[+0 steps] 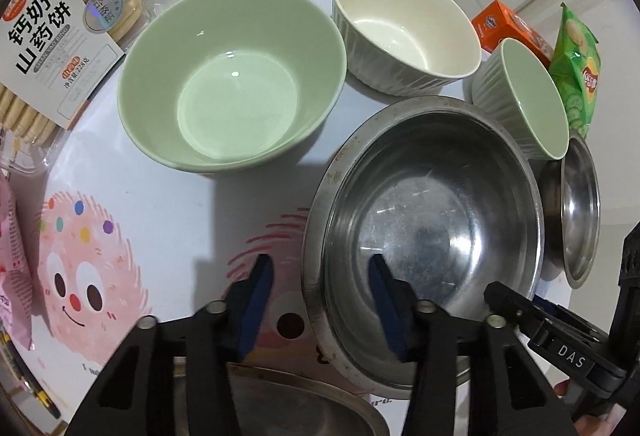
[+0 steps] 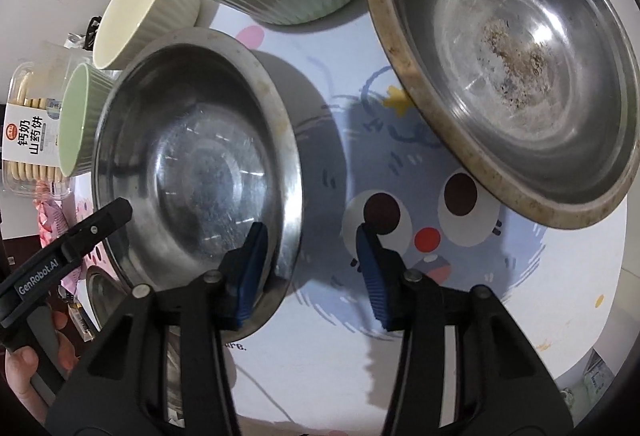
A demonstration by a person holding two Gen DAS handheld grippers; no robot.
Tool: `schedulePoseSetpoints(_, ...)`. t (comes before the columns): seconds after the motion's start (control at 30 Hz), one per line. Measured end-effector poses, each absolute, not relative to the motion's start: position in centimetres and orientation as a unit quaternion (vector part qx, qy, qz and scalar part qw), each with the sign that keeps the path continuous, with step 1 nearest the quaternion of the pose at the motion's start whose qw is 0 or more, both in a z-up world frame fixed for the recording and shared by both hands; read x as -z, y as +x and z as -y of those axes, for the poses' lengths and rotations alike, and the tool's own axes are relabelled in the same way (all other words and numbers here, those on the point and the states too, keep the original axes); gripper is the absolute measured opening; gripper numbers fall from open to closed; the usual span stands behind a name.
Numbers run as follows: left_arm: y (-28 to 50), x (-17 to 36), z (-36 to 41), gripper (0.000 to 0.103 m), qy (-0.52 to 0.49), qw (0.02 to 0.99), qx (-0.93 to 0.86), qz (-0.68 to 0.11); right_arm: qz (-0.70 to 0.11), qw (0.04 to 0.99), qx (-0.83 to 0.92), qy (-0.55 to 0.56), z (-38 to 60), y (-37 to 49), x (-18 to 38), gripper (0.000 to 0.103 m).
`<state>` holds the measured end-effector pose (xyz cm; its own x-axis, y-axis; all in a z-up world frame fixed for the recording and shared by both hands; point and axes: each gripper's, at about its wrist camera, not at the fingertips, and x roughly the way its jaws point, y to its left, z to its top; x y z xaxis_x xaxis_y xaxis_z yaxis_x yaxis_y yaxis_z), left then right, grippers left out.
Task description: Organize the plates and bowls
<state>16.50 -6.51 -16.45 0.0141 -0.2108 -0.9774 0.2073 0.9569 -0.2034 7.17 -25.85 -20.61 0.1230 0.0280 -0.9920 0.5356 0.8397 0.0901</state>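
"Straddling the steel bowl from both sides, that's where I am. My left tongs have its left rim between the pads, one pad inside and one outside. My right tongs sit the same way on its right rim. Both are partly open, and neither is pinching yet, as far as I can see."

"What else is around it, biggest first?"

"The stained steel basin lies off the bowl's right side, apart from it. The large green bowl stands beyond the bowl's left side, and the cream bowl is just behind the bowl. The small green bowl is close by the bowl's far right rim. I can't tell whether they touch."

"How do you reckon it will handle?"

"It should be stiff and fairly light, I'd say, being thin metal. The polished wall is probably slippery, though. I'd close on the flat rolled lip and not on the sloping side, because the pads could slide off a slope. With one grip on each side it should come up level. The ceramic ones nearby look heavier and could chip, so I'd keep the steel from knocking them."
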Motion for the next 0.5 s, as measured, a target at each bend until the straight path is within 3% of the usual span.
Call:
schedulePoseSetpoints(0.1, 16.6, 16.8, 6.8, 0.031, 0.000, 0.712, 0.148, -0.687, -0.635, 0.719, 0.173, 0.223, 25.9, 7.2, 20.6, 0.039)
schedulePoseSetpoints(0.23, 16.7, 17.1, 7.3, 0.024, 0.009, 0.713, 0.144, -0.686, -0.629, 0.724, 0.172, 0.223, 25.8, 7.3, 20.3, 0.038)
schedulePoseSetpoints(0.3, 16.7, 17.2, 7.5, 0.018, 0.008, 0.713, 0.144, -0.686, -0.628, 0.727, 0.168, 0.221, 26.4, 6.9, 19.9, 0.032)
schedulePoseSetpoints(0.5, 17.0, 17.5, 7.7, 0.015, 0.007, 0.712, 0.146, -0.686, -0.622, 0.737, 0.158, 0.213, 25.8, 7.5, 19.5, 0.020)
